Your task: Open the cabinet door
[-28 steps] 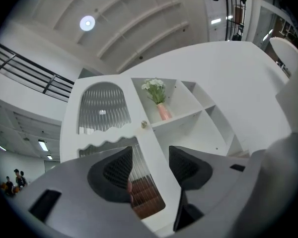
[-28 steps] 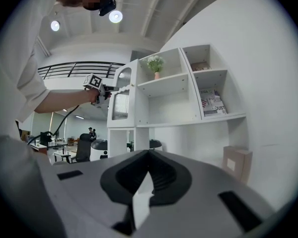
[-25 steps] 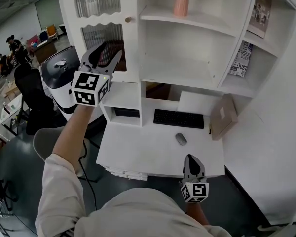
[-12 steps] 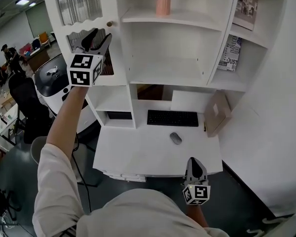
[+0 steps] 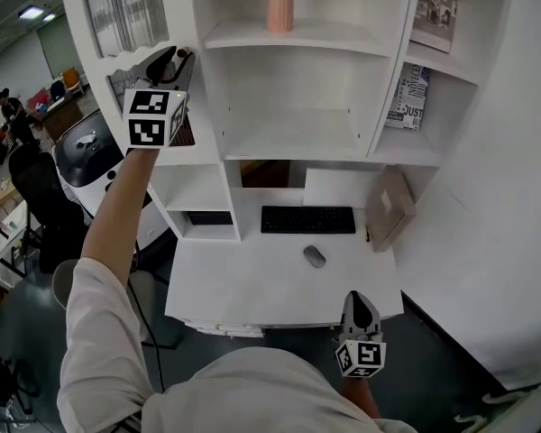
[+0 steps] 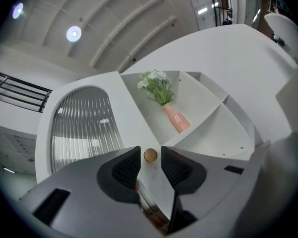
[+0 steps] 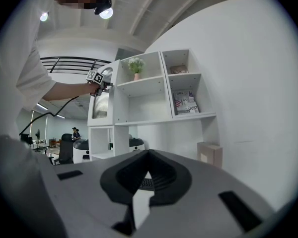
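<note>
Vs. a sec ago, the left gripper (image 5: 174,59) is seen lifted higher & brought up to the cabinet door (image 5: 117,12), & its jaws have just been closed part way. The small round knob (image 6: 150,155) is now framed right btw the two black pads (image 6: 126,170), but a thin gap is left on each side, so the knob is not yet pinched. The door, w/ its wavy glass, is still shut at the top left of the white shelf unit (image 5: 379,142). So the task is judged to be only at the grab step: the jaws need to be squeezed onto the knob, then the door pulled out toward the person. A slip off such a small knob is the thing to be watched for. The right gripper (image 5: 360,307) is held low by the desk edge, jaws pressed together, w/ nothing in them. The white desk (image 5: 252,287) is set w/ a black keyboard (image 5: 308,219), a grey mouse (image 5: 315,256) & a brown box (image 5: 388,207) leaned by the right wall. A pink vase (image 5: 279,4) w/ flowers is kept on the top shelf, & mags (image 5: 408,102) are stood in the right cubbies. To the left, a big room is seen w/ a black chair (image 5: 36,197), a round white machine (image 5: 90,152) & people (image 5: 4,106) far off.
</note>
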Demonstrator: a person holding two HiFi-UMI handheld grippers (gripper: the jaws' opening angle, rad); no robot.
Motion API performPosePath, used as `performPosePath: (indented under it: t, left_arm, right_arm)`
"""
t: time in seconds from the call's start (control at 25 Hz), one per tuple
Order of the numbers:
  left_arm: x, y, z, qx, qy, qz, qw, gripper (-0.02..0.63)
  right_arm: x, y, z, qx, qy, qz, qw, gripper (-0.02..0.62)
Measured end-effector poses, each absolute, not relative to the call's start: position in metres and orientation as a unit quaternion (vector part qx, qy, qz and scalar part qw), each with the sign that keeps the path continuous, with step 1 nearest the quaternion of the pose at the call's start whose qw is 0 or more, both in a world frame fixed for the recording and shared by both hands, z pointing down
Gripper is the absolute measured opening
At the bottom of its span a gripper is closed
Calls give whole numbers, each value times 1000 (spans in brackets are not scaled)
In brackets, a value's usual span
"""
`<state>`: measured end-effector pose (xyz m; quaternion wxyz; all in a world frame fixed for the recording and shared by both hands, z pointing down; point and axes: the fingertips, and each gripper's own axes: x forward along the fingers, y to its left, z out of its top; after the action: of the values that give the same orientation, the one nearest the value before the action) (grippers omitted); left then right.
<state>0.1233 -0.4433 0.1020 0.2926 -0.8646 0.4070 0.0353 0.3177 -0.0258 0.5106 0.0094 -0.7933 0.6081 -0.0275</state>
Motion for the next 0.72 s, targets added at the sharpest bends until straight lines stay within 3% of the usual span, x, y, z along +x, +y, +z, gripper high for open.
performPosePath:
  t: [0.36,0.72]
  left_arm:
    - [129,-450,101,-849,423,26,317,78]
    - [129,-449,100,-844,427,37,322,71]
  right_arm:
    - [332,-20,513,-799,600,-30,9,3]
    - [338,-21,514,-797,603,-33,4,3]
